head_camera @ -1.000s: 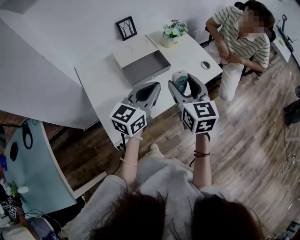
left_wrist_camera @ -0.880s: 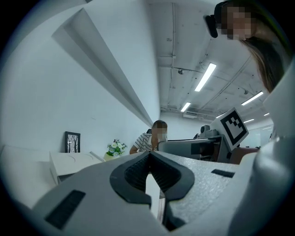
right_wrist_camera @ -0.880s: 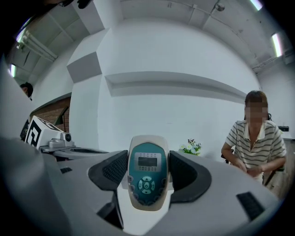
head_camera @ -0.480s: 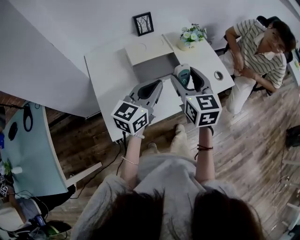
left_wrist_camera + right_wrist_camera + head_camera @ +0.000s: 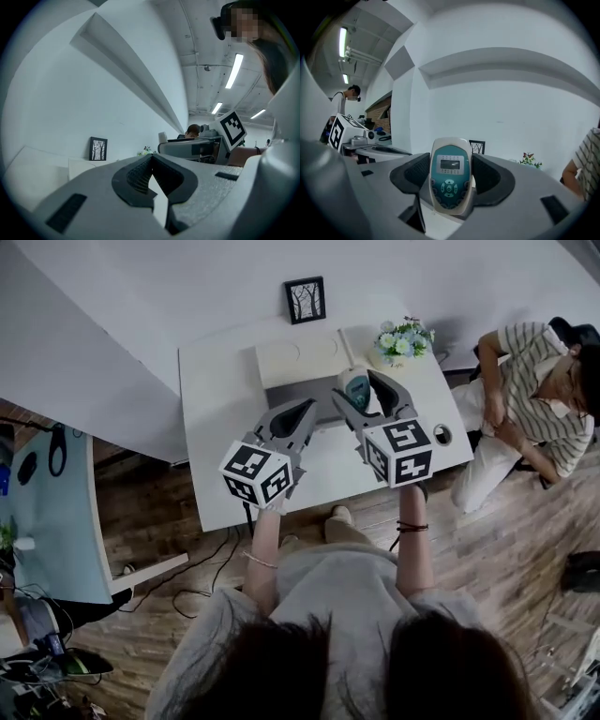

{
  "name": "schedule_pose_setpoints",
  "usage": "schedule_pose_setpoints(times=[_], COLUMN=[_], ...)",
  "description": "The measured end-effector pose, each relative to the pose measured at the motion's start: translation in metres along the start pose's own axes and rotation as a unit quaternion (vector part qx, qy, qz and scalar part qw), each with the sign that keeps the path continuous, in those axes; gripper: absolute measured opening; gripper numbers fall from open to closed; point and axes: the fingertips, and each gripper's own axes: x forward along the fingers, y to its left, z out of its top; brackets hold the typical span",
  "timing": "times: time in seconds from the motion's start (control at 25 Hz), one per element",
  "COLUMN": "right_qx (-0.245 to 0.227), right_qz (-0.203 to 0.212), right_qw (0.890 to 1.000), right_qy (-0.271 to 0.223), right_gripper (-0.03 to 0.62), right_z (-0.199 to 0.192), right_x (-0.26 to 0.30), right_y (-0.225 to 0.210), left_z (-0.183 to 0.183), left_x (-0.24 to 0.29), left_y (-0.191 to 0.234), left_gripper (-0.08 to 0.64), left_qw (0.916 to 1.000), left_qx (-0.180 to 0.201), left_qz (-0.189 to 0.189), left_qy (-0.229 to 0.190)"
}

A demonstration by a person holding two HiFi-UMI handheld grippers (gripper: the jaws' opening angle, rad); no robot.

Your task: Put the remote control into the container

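Note:
The remote control [image 5: 353,387], white with a teal face and a small screen, stands upright between the jaws of my right gripper [image 5: 357,390], which is shut on it. In the right gripper view the remote [image 5: 450,176] fills the gap between the dark pads. The container [image 5: 292,390] is a cream box on the white table [image 5: 217,437], with its lid folded back and a grey inside. The held remote hangs over the box's front right part. My left gripper [image 5: 302,411] is shut on nothing, just left of the right one, above the table in front of the box.
A framed picture [image 5: 305,299] leans on the wall behind the box. A flower pot [image 5: 404,339] stands at the table's back right and a small round object [image 5: 442,434] near its right edge. A person in a striped shirt [image 5: 536,399] sits right of the table.
Both grippers have come forward from the table's front edge to above it. The right one, still holding the remote, now hangs over the box. The left jaws stay shut.

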Motion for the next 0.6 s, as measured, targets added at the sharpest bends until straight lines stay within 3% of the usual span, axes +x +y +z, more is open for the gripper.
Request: schedule_pose_setpoints(times=[0.4, 0.6], right_qx=[-0.025, -0.03], right_qz=[0.109, 0.143], right_qw=[0.994, 0.989], right_qy=[0.017, 0.028], right_gripper=[0.279, 0.279], right_z=[-0.009, -0.016], right_x=[0.041, 0.055], right_y=[-0.017, -0.014], left_z=[-0.005, -0.011], left_x=[0.025, 0.023], left_y=[0.025, 0.032], left_gripper=[0.003, 0.003], left_qw=[0.9951, 0.9912], left_qx=[-0.007, -0.013], left_qz=[0.099, 0.131], left_qy=[-0.003, 0.003])
